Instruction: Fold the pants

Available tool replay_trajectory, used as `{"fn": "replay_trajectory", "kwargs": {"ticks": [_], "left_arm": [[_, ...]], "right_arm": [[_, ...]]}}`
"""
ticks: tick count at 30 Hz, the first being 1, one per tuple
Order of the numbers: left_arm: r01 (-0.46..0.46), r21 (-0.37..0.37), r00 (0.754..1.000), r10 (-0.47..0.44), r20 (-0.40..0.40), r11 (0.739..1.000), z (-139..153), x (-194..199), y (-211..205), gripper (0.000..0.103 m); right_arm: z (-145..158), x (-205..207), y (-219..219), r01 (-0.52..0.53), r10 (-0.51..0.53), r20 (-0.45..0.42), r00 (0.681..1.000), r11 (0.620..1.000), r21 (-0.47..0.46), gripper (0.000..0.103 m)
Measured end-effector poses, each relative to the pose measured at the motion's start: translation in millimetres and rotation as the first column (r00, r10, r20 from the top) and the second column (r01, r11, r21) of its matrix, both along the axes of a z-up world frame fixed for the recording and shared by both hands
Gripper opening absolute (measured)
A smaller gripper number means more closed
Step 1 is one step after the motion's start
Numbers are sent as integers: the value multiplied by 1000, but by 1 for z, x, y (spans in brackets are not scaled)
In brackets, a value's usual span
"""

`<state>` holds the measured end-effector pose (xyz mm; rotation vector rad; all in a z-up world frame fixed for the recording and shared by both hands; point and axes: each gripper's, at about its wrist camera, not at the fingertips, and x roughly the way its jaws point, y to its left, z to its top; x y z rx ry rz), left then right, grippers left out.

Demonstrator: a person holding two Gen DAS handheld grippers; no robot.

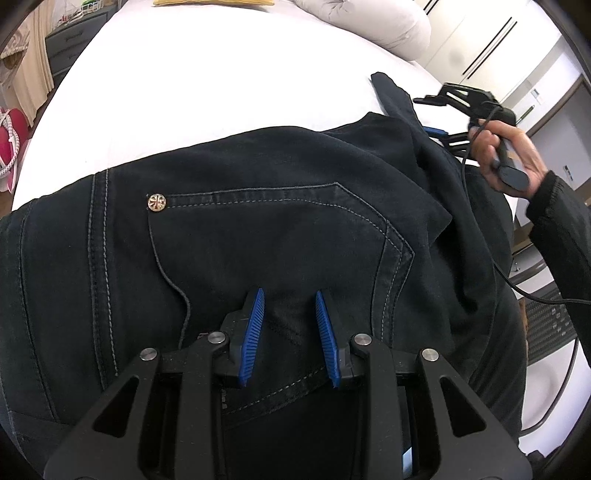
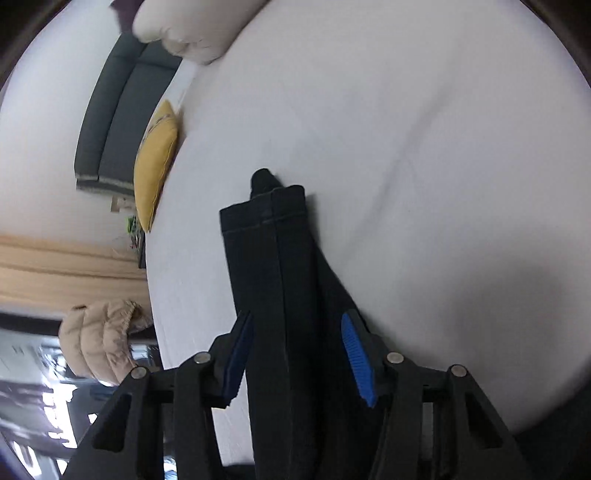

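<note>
Dark navy pants [image 1: 258,229] lie spread on a white bed [image 1: 221,92], back pocket and a metal rivet [image 1: 157,202] facing up. My left gripper [image 1: 289,295] points down onto the seat of the pants, and its blue pads hold a ridge of denim between them. One folded leg [image 2: 269,258] runs away across the sheet, hem at the far end. My right gripper [image 2: 297,315] straddles that leg, jaws apart, pads beside the cloth without a clear pinch. The left wrist view also shows the right gripper [image 1: 424,115], held by a hand [image 1: 517,155] at the leg's edge.
A white pillow [image 1: 369,26] and a yellow cushion [image 2: 155,166] lie at the head of the bed. A dark dresser [image 1: 70,40] stands beyond the bed. A beige padded jacket [image 2: 99,339] sits off the bed's edge, and a mesh chair [image 1: 546,325] stands at the right.
</note>
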<state>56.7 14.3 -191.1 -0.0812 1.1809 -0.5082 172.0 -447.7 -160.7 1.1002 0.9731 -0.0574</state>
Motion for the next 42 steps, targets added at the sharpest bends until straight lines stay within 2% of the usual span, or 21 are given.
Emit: {"fn": "replay_trajectory", "kwargs": {"ticks": [3,6,9,11,13,15,18,21,25,30,31,34,37,42], "left_arm": [[0,-2,1000,0,0,1000,0,0,-1,28],[2,0,1000,-2,1,1000,0,-1,-1,28],[3,6,1000,-3,2,1000,0,-1,-2,28],[5,9,1000,-5,1,1000,0,-1,-3,28],[4,11,1000,-4,-1,1000,0,-1,-4,28],[4,14,1000,-4,0,1000,1,0,-6,28],[4,21,1000,-4,4,1000,1,0,-8,28],[0,22,1000,0,6,1000,1,0,-10,28],[5,24,1000,-5,2,1000,1,-1,-10,28],[4,27,1000,-4,-4,1000,1,2,-11,28],[1,27,1000,-1,-4,1000,0,2,-11,28],[-2,34,1000,2,-7,999,1,3,-12,28],[1,49,1000,-1,-11,999,2,4,-15,28],[2,61,1000,-1,-26,998,2,9,-20,28]], "right_arm": [[-3,5,2,19,-22,47,999,999,48,53],[-7,19,4,27,-36,96,995,995,96,46],[-11,30,3,32,-45,115,992,994,108,35],[-14,30,-6,39,-53,124,991,993,114,17],[-16,29,-9,40,-55,131,990,992,119,8],[-11,25,-10,33,-47,152,987,995,93,5],[13,15,-10,34,-32,196,980,999,-9,5],[40,-18,-30,107,-90,272,958,993,-47,5],[77,-94,-66,244,-194,342,919,964,-108,4],[104,-201,-110,406,-308,349,885,878,-253,4],[105,-224,-118,436,-338,336,879,855,-281,4],[94,-264,-127,462,-376,288,881,816,-348,4],[77,-282,-127,462,-399,234,887,783,-416,4],[54,-307,-132,525,-474,225,851,764,-376,4]]}}
